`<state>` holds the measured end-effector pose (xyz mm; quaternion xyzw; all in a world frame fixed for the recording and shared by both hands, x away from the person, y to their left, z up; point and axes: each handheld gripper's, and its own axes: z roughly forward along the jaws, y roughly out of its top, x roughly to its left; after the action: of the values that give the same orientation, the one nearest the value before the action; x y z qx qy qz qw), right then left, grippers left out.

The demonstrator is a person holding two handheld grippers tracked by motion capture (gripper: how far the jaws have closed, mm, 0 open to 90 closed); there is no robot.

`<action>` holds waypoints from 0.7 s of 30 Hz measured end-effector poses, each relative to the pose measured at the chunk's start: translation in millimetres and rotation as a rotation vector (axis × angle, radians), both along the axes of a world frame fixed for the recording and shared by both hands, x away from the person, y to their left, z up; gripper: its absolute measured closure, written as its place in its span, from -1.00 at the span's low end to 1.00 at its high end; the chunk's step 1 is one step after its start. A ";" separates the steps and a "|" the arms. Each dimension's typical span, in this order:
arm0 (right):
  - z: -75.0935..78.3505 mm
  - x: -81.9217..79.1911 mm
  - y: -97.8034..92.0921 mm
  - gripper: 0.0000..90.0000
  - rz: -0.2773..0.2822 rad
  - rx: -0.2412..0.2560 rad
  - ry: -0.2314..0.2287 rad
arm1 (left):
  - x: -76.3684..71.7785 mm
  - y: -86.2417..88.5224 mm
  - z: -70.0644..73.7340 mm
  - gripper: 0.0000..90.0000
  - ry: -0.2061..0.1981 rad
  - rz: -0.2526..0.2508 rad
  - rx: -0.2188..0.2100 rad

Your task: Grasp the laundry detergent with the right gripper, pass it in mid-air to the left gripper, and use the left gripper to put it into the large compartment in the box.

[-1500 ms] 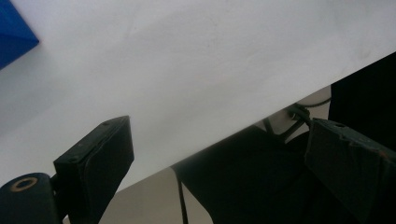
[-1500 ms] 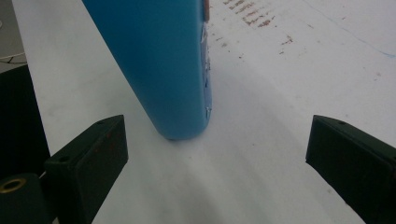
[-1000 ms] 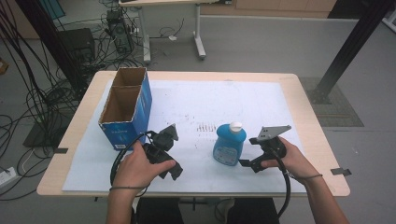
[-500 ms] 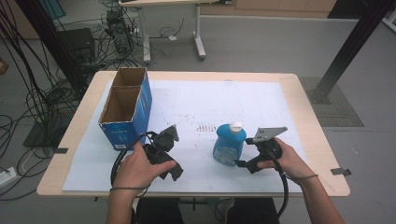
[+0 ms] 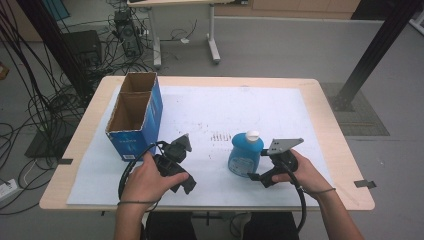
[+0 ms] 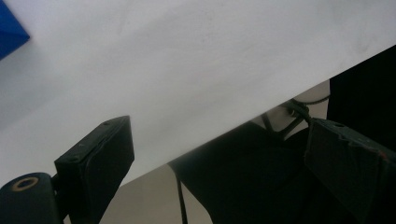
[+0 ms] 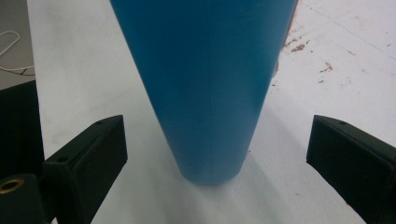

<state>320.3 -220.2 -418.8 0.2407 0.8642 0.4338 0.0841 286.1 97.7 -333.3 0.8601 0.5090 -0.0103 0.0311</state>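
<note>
Jaws spread wide on right gripper (image 5: 256, 176), lower centre, flanking upright blue bottle (image 5: 245, 152) without touching; left gripper (image 5: 186, 165) likewise open, idle; grasp not yet made.

Black jaws, trailing black cables

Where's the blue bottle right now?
In the high view the blue bottle stands upright on the white mat, right of centre near the front edge, just left of the open right hand-held gripper.
</note>
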 end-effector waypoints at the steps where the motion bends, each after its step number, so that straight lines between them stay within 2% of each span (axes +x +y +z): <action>1: -0.7 0.1 0.7 -0.90 0.002 0.004 -0.001 | -0.2 0.0 -0.1 -0.81 -0.001 -0.001 0.001; 21: -10.5 -0.3 8.7 -0.90 0.001 0.030 -0.005 | -2.3 -1.4 -0.1 -0.81 0.005 -0.006 -0.002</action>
<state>320.0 -211.5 -429.3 0.2403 0.8576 0.4472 0.0821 283.8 96.3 -333.3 0.8615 0.5067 -0.0128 0.0307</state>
